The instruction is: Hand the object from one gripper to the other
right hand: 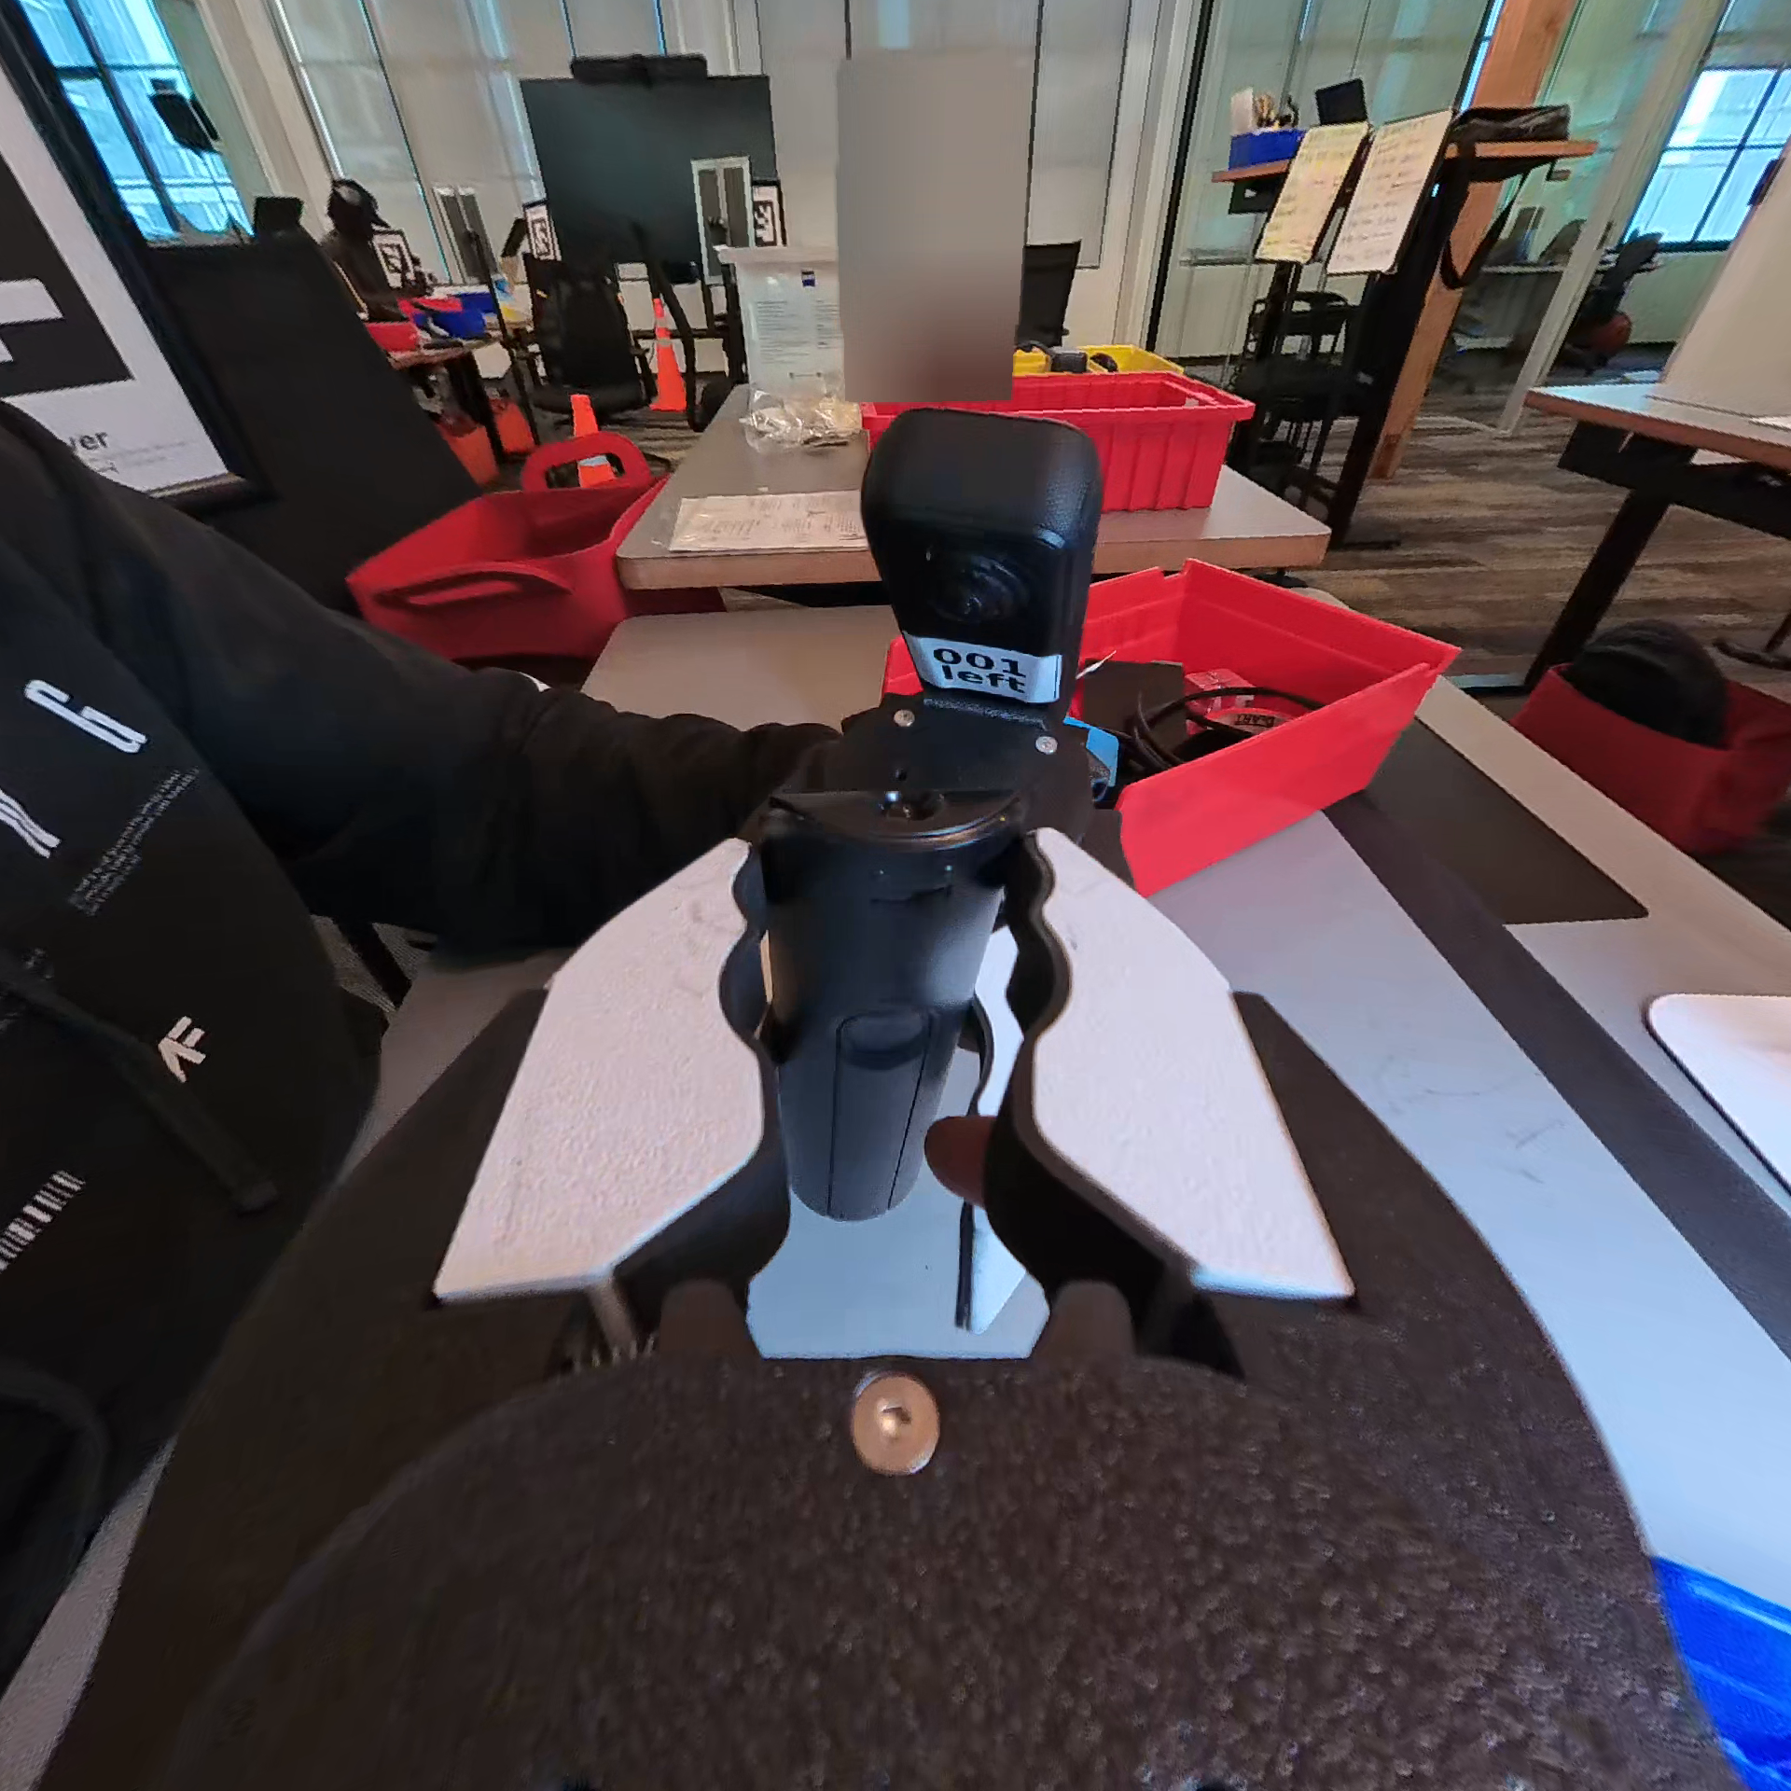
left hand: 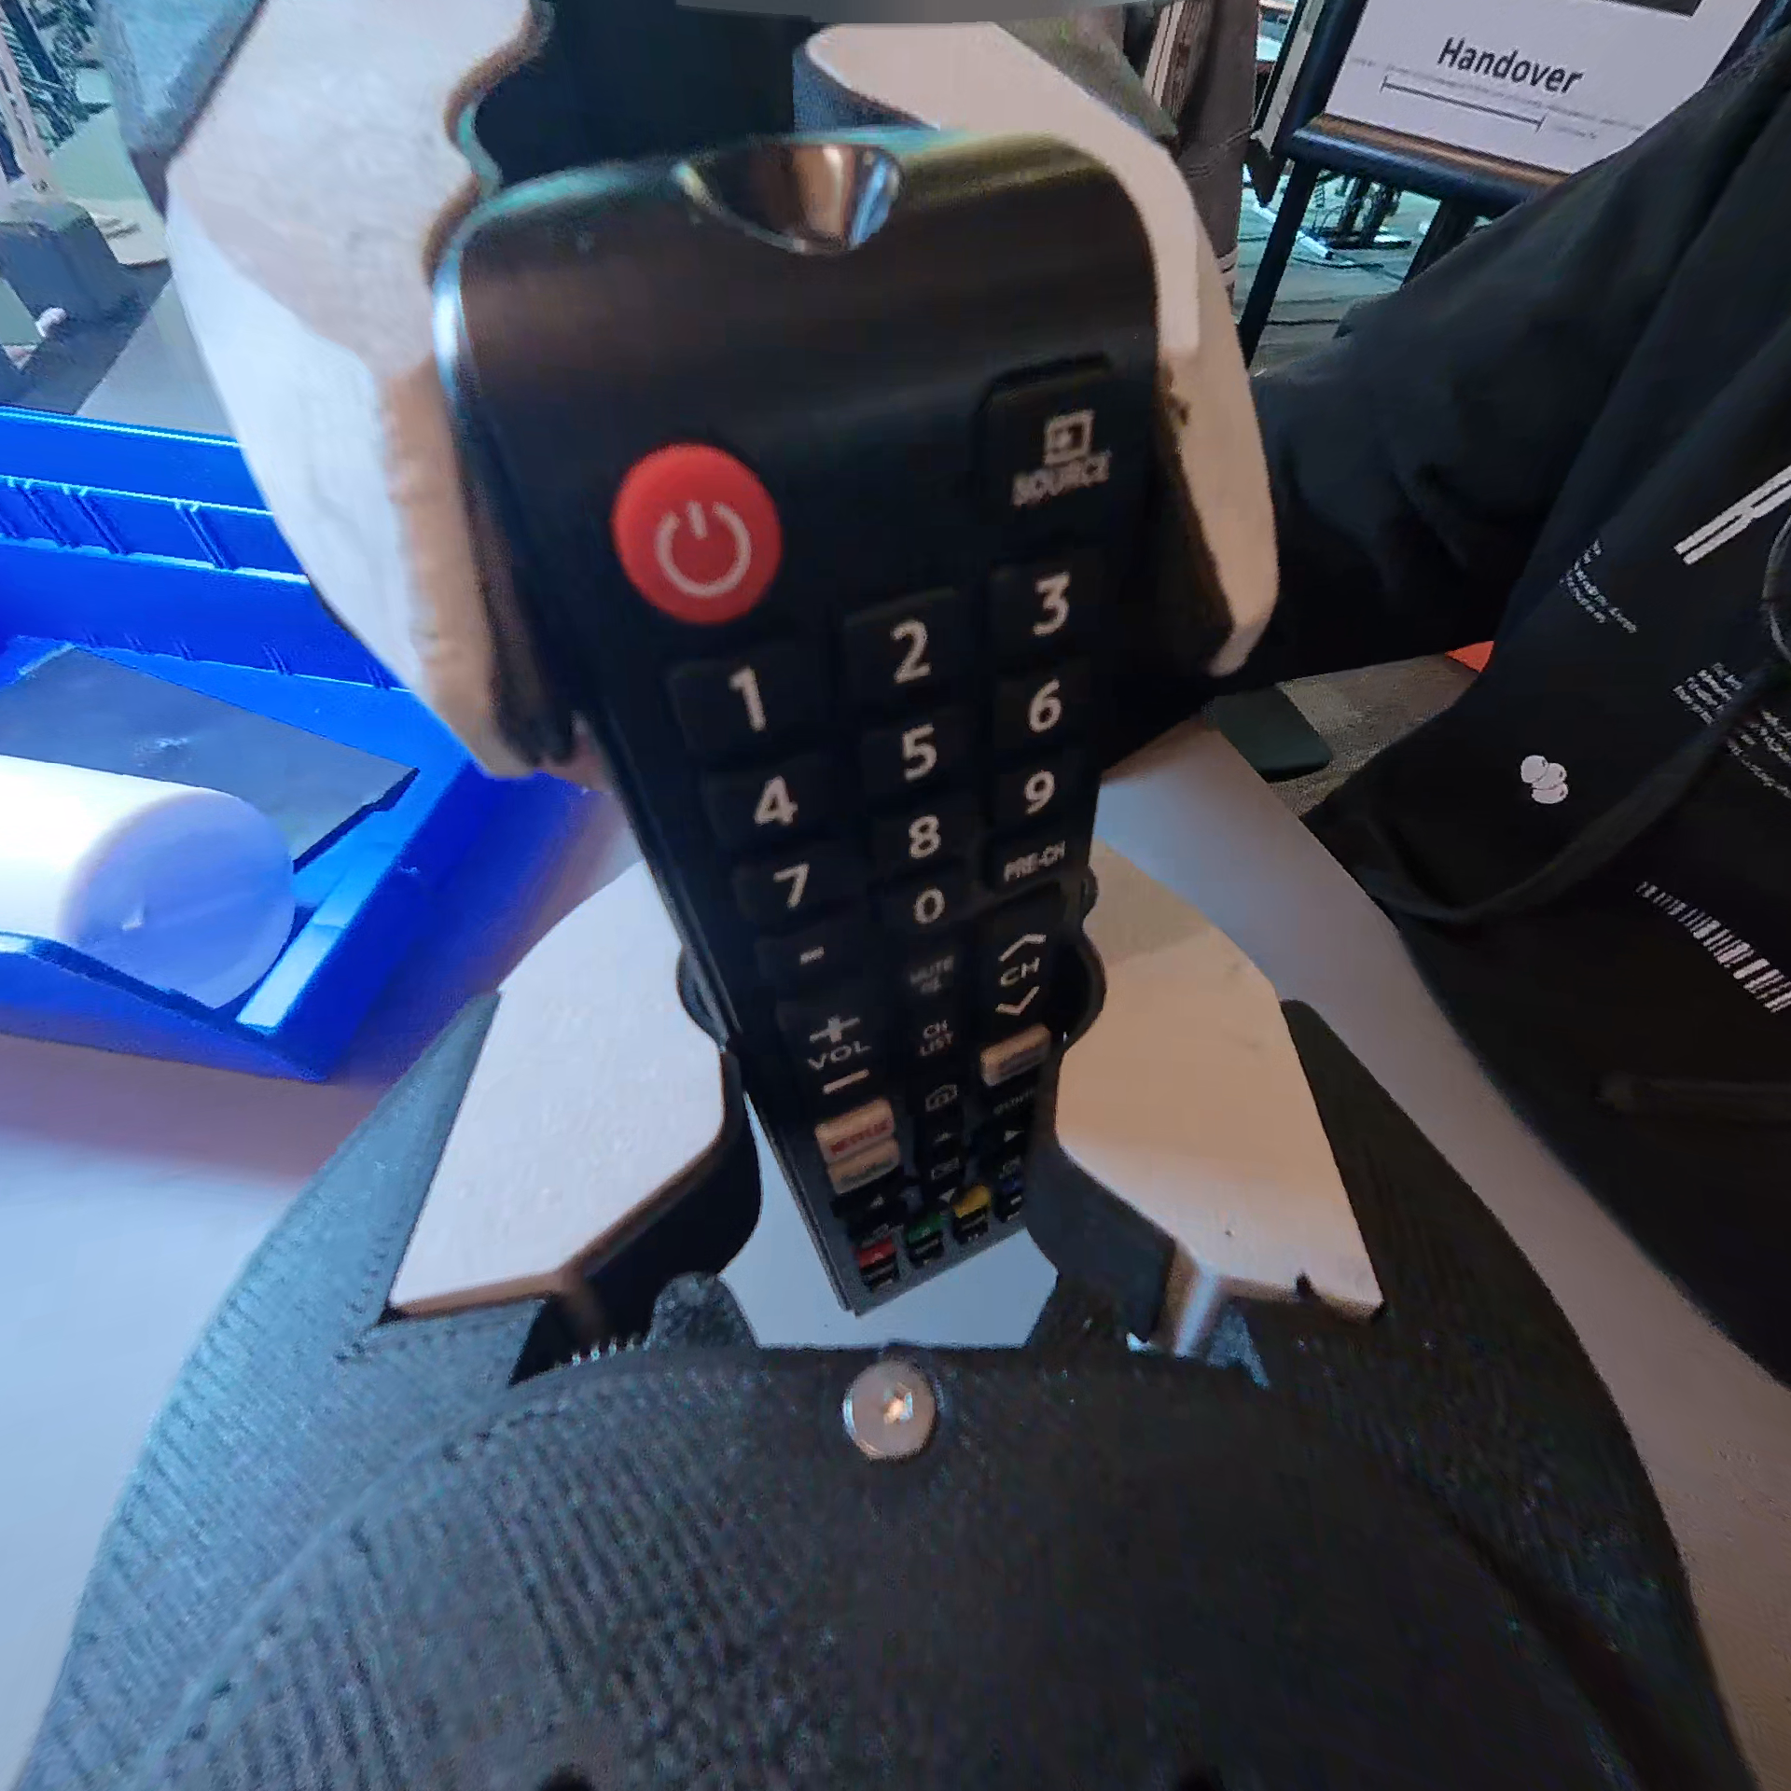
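A black TV remote (left hand: 872, 678) with a red power button is held in the air, buttons facing the left wrist camera. My left gripper (left hand: 892, 969) is shut on its lower end. My right gripper (left hand: 872, 698) comes from the far side, with its white fingers (left hand: 320, 388) clamped on the remote's top end. In the right wrist view the remote's plain back (right hand: 872, 1018) sits between my right gripper (right hand: 892, 853) fingers. The left gripper's camera (right hand: 979, 562) stands just behind it; its fingertips are hidden by the remote.
A blue bin (left hand: 320, 630) holding a white roll (left hand: 174, 901) sits on the grey table at left. A person's black sleeve (left hand: 1551, 485) is at right. An open red bin (right hand: 1260, 756) with cables stands on the table (right hand: 1405, 1115) beyond the grippers. My hands' fingertips stand some 9 centimetres from each other.
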The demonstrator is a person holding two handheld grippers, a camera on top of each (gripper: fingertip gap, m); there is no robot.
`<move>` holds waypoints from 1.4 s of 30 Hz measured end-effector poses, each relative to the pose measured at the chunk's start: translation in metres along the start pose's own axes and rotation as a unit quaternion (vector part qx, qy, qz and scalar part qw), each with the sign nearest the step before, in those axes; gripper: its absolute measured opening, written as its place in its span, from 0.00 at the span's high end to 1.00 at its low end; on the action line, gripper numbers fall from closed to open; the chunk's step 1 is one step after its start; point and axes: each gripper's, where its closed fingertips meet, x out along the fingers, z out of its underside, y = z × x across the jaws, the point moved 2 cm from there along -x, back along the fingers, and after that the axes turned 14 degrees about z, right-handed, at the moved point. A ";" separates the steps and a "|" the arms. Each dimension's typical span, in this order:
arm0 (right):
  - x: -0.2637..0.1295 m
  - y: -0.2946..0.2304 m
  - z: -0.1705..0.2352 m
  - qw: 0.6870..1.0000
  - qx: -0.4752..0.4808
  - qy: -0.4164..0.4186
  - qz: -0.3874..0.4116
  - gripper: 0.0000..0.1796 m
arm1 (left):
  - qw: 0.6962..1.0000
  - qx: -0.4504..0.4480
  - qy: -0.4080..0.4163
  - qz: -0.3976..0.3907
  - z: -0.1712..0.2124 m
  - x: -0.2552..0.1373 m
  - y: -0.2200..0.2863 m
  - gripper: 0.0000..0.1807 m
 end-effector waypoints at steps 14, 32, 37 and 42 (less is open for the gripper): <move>0.005 0.020 0.007 0.996 -0.021 -0.029 0.081 0.73 | 0.988 0.031 0.064 -0.139 -0.036 -0.038 -0.015 0.64; -0.020 0.042 0.007 0.997 0.025 0.001 0.070 0.63 | 0.977 0.018 0.158 -0.142 -0.056 -0.073 -0.012 0.71; 0.014 0.028 0.034 0.998 0.049 -0.028 0.025 0.65 | 0.975 0.018 0.167 -0.148 -0.057 -0.072 -0.014 0.71; 0.024 0.026 0.030 0.998 0.048 -0.002 0.046 0.74 | 0.972 0.015 0.172 -0.157 -0.056 -0.070 -0.018 0.71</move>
